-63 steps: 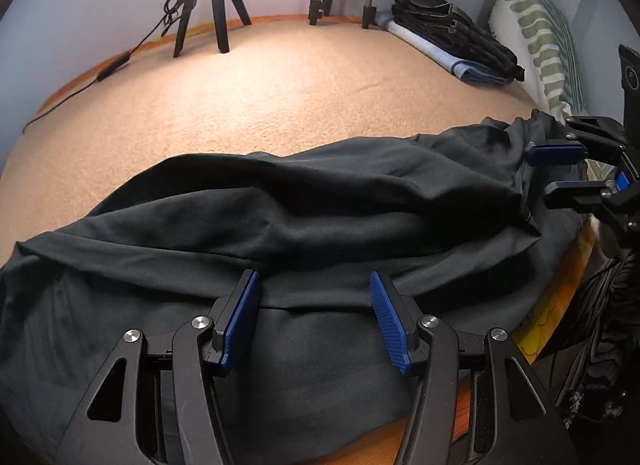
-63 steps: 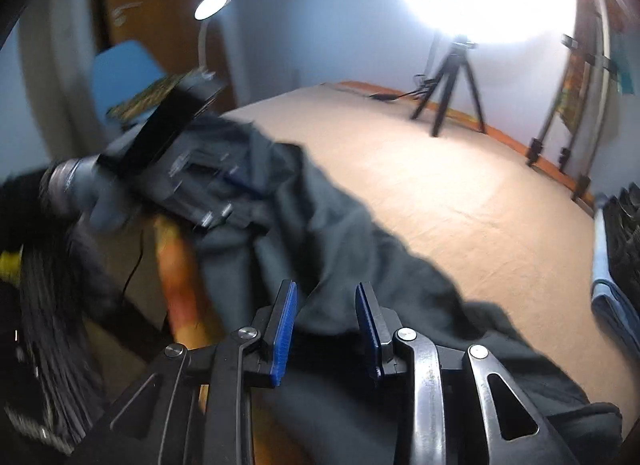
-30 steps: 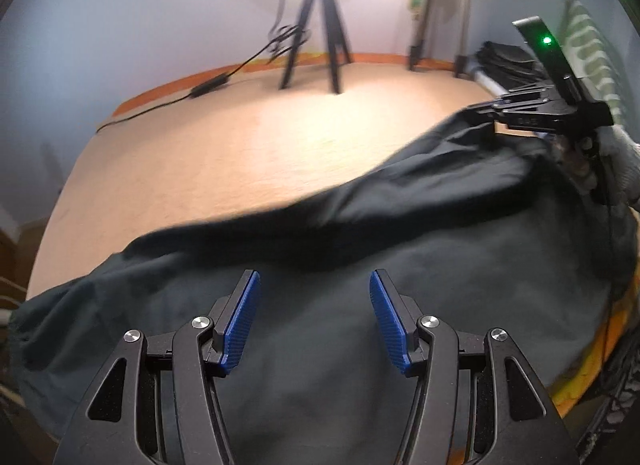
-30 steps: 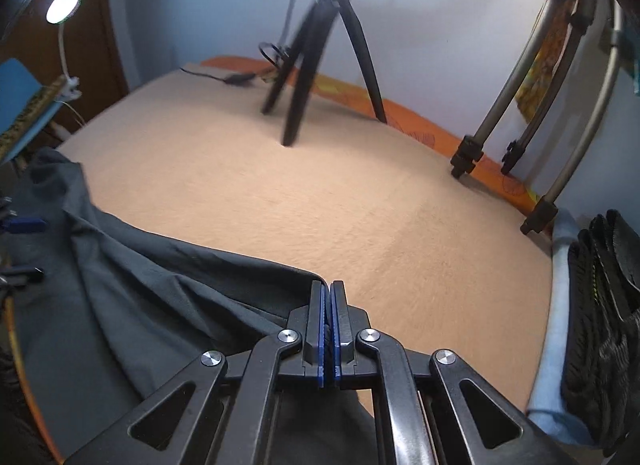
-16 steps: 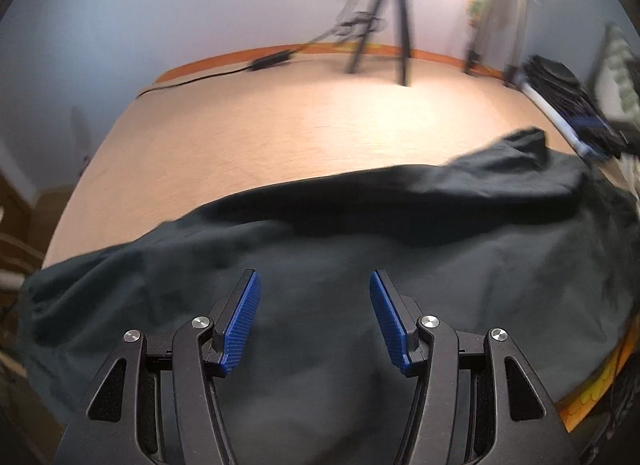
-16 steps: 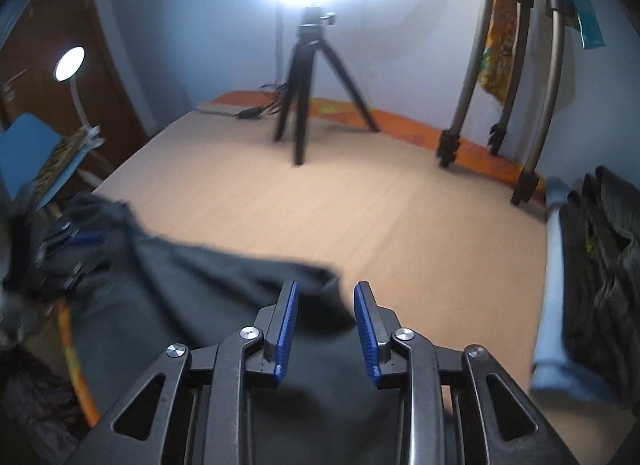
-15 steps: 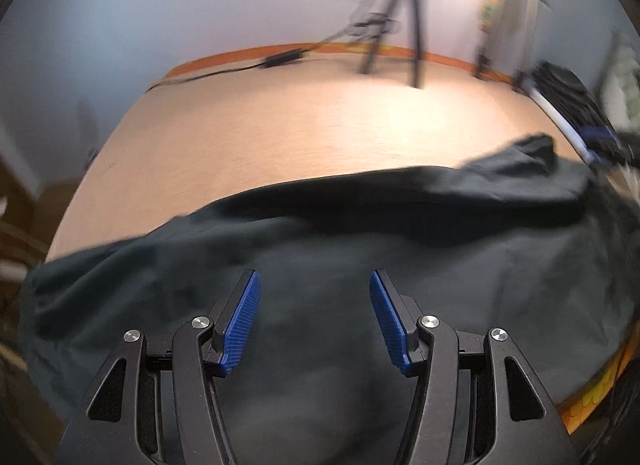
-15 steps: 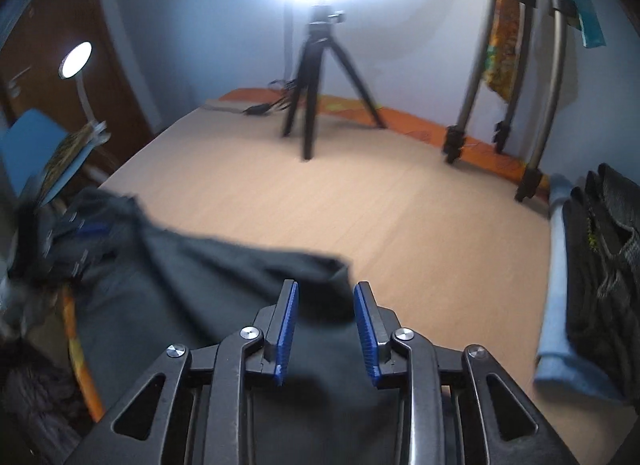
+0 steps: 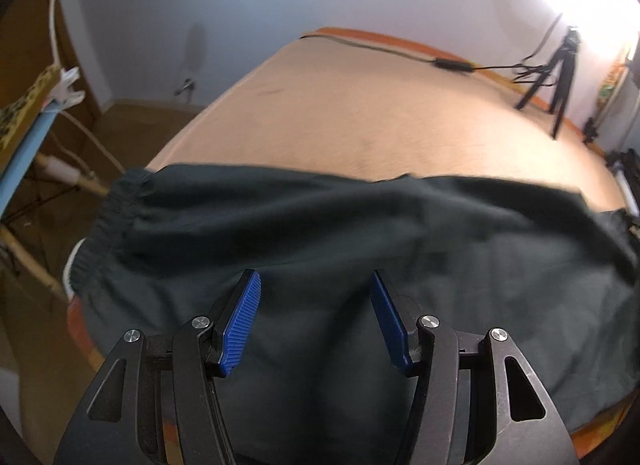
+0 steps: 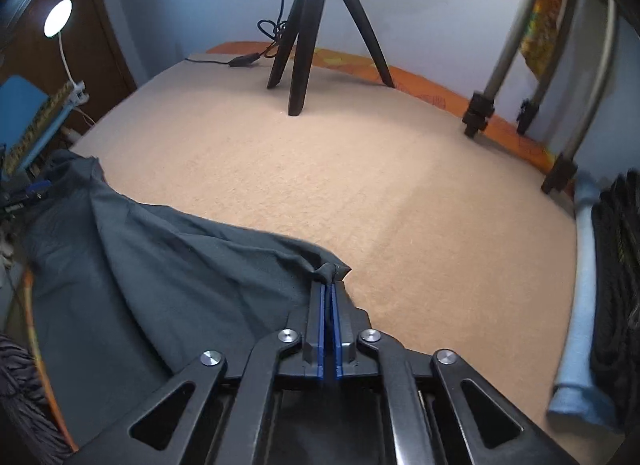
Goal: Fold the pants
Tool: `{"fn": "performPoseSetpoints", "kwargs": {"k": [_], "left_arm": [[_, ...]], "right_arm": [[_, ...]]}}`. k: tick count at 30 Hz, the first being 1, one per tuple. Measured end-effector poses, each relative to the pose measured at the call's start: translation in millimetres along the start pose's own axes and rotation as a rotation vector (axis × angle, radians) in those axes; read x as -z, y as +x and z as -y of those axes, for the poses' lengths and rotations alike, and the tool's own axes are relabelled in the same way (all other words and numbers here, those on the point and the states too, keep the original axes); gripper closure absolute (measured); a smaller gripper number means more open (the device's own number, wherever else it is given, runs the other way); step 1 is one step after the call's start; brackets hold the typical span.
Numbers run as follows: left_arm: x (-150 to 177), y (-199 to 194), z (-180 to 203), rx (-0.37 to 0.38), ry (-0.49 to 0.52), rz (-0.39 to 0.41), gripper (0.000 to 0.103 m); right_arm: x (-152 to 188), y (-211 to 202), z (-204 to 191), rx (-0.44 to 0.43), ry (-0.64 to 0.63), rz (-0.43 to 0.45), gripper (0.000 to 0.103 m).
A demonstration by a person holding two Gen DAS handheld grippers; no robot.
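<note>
Much bare tan bed (image 10: 360, 169) lies beyond the dark pants (image 9: 320, 233), which we see rumpled along its near edge, our right claw (image 10: 328, 297) pinching a corner, our left claw (image 9: 316, 305) spread above them.

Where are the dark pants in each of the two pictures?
Left wrist view: the dark pants stretch across the middle and bottom, under the open left hand-held gripper, waistband at the left edge.
Right wrist view: the dark pants fill the lower left; the right hand-held gripper is shut on a corner of them.
Shared landmark: the black tripod standing at the far side of the tan bed.
</note>
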State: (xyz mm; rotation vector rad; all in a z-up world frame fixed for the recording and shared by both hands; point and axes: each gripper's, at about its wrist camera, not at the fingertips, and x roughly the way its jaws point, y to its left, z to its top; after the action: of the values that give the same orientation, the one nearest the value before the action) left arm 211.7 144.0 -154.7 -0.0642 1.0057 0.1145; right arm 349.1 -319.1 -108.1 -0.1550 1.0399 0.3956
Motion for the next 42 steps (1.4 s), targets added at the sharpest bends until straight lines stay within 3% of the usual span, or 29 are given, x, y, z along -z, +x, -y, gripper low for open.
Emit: {"fn": "performPoseSetpoints", "kwargs": {"k": [2,4,6,7,8,11,15,21,25,30,42], "left_arm": [[0,2,-11,-0.051,-0.002,-0.006,0.047],[-4,-4,-22,-0.052,-0.026,0.014,0.047],[-10,-18,-36,-0.079,-0.052,0.058,0.047],[-14,-25,-47,-0.085,-0.071,0.079,0.047],[-16,-32,-56,-0.088,-0.095,0.095,0.047],[-23,-50,-90,-0.076,-0.188,0.142,0.047],[-24,-57,-125,-0.069,-0.279,0.162,0.047],[-3,-35,-160,0.009,-0.414,0.091,0.044],[12,-17,-169,0.055,-0.483,0.046,0.044],[18,-7,-174,0.087,-0.529,0.034,0.043],[13,8,-168,0.052,-0.553,0.066,0.044]], "right_arm": [[-6,4,5,0.098,0.026,0.01,0.103],[-10,7,16,0.093,0.091,0.012,0.101],[-10,0,22,0.062,0.125,0.024,0.084],[-10,-5,23,0.042,0.131,0.036,0.068],[-8,-14,23,0.049,0.127,0.059,0.064],[0,-40,16,0.068,0.09,0.105,0.064],[17,-78,-5,-0.014,0.073,0.166,0.065],[55,-114,-60,-0.136,0.007,0.198,0.064],[82,-115,-92,-0.182,-0.014,0.188,0.064],[90,-105,-111,-0.228,-0.007,0.177,0.064],[96,-89,-118,-0.253,0.004,0.156,0.064]]}}
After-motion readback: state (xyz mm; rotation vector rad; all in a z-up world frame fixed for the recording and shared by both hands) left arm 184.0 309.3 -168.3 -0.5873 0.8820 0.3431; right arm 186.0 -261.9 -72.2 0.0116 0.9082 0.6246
